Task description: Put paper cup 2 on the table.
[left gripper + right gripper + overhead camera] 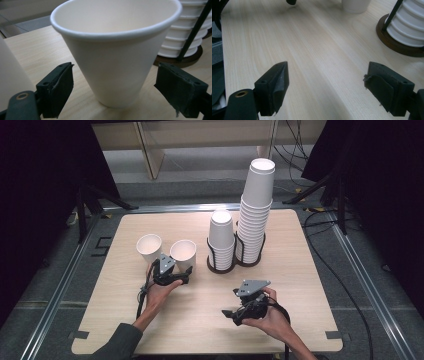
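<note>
— Cup [183, 254] [115, 57] position?
— Upright on the table [280, 285], mouth up, right in front of the left tongs [176, 270] [115, 92], standing between both pads yet untouched on either side. Sitting just beside a second cup [149, 247].
— Left tongs clenched, then?
— No, released: clear of the cup wall on each side.
— Right tongs [229, 313] [327, 90]?
— Released too, spread wide over bare wood, holding nothing, well apart from both cups.
— Behind the cup?
— Short stack [221, 240] and tall stack [256, 210], upturned, in dark wire holders, side by side
</note>
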Available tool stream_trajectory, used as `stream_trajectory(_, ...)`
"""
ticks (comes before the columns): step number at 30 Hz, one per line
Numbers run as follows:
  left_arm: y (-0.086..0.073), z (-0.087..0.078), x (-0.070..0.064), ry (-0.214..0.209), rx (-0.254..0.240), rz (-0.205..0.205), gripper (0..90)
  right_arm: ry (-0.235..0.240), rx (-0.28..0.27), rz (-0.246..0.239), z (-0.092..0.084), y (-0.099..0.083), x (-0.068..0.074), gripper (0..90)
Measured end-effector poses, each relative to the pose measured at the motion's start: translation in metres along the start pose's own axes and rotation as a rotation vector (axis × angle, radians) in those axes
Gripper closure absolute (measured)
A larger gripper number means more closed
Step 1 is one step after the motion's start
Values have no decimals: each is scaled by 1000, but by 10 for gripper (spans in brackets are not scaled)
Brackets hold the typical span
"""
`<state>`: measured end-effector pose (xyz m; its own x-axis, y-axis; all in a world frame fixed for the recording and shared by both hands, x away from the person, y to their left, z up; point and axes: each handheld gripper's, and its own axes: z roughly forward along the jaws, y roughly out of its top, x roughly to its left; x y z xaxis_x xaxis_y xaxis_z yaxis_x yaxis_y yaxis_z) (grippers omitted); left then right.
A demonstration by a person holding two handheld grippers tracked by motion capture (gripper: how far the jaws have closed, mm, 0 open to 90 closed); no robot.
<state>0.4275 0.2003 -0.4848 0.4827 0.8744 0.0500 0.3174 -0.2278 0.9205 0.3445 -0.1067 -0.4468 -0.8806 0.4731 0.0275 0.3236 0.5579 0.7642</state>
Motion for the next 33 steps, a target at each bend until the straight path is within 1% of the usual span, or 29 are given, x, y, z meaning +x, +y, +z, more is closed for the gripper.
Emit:
stream_trajectory(3, -2, -8, 0, -10, 1, 3, 142, -3, -1, 2, 0, 0, -1, 194)
stream_trajectory(4, -3, -11, 0, -10, 9, 2, 142, 4, 0, 14, 0, 0, 0, 194)
stream_trajectory(5, -4, -13, -1, -14, -2, -3, 142, 0, -4, 13, 0, 0, -1, 194)
stream_trajectory(6, -5, -16, -1, -17, 17, 3, 142, -2, -4, 17, -1, 0, 0, 193)
stream_trajectory(7, -6, -18, -1, -26, 12, -3, 142, -5, -8, 10, -2, -1, -1, 193)
stream_trajectory(11, -7, -30, -3, -46, 1, -5, 143, -8, -8, 29, -5, -4, -2, 192)
stream_trajectory(12, -7, -33, -3, -54, 1, -9, 142, -18, -13, 24, -6, -5, -3, 192)
stream_trajectory(13, -7, -37, -4, -61, 10, -3, 142, -20, -14, 27, -6, -5, -3, 191)
stream_trajectory(14, -8, -40, -5, -67, 0, -7, 142, -17, -9, 45, -7, -5, -2, 191)
stream_trajectory(16, -8, -46, -7, -78, -7, -7, 142, -14, -16, 34, -7, -6, -3, 190)
stream_trajectory(17, -8, -50, -8, -86, -6, -5, 143, -21, -19, 29, -8, -6, -4, 189)
stream_trajectory(18, -7, -53, -9, -94, -13, -8, 143, -15, -21, 41, -8, -6, -3, 189)
stream_trajectory(21, -6, -63, -13, -112, -21, -2, 143, -24, -30, 38, -9, -8, -4, 187)
stream_trajectory(24, -8, -71, -17, -127, -18, 3, 143, -15, -29, 57, -9, -9, -5, 186)
stream_trajectory(26, -10, -75, -19, -142, -29, 2, 142, -17, -31, 58, -10, -10, -6, 185)
stream_trajectory(27, -11, -78, -20, -139, -16, 6, 143, -23, -35, 49, -10, -10, -6, 186)
stream_trajectory(28, -12, -81, -20, -143, -19, 8, 143, -16, -31, 66, -10, -11, -6, 185)
stream_trajectory(29, -13, -82, -21, -152, -26, 5, 143, -18, -36, 66, -10, -11, -6, 185)
stream_trajectory(30, -13, -85, -23, -152, -22, 0, 143, -18, -37, 69, -11, -11, -6, 185)
stream_trajectory(31, -14, -87, -23, -158, -20, -4, 143, -25, -40, 62, -11, -11, -6, 185)
stream_trajectory(32, -15, -89, -25, -164, -25, -15, 143, -25, -42, 63, -11, -11, -6, 185)
stream_trajectory(33, -16, -91, -25, -164, -10, -9, 143, -25, -43, 65, -11, -12, -7, 185)
